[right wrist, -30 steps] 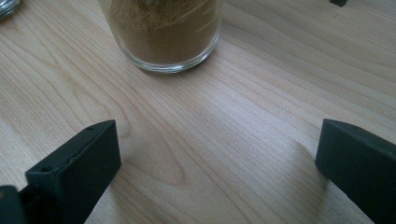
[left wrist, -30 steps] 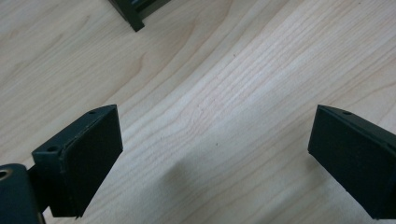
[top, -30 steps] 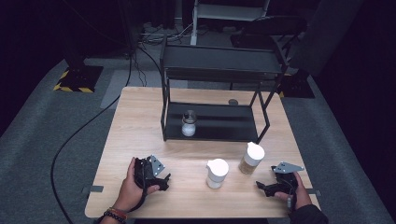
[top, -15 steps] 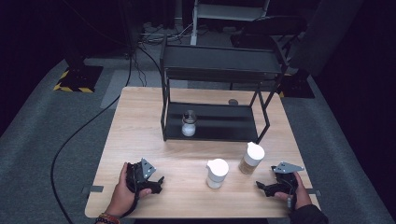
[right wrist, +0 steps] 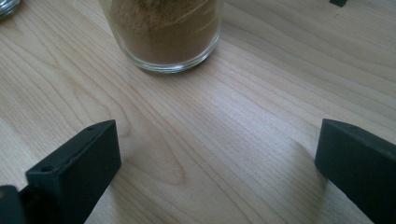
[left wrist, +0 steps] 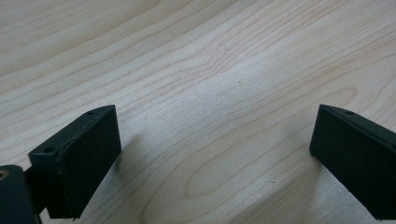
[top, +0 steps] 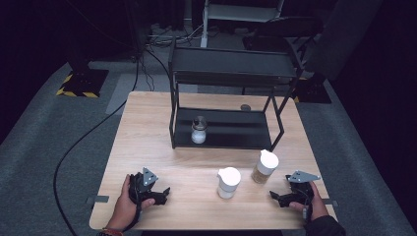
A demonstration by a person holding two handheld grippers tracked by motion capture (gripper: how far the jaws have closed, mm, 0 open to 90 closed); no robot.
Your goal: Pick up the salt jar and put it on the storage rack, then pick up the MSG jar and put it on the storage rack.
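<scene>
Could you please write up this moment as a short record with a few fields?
Surface: wooden table
Left claw: open, low over bare wood
Right claw: open, facing the brown-filled jar, not touching it
White-filled jar: stands on the table between the two claws
Rack: black, two shelves, at the table's far side
Small jar: upright on the rack's lower shelf

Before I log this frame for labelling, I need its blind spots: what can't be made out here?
- Brown-filled jar, right gripper view: its top and lid are cut off by the upper edge.
- Second glass, same view: a mere sliver at the left corner.
- Small round thing behind the rack, high view: too small to identify.
- Jar on the lower shelf, high view: contents too small and blurred to name.
</scene>
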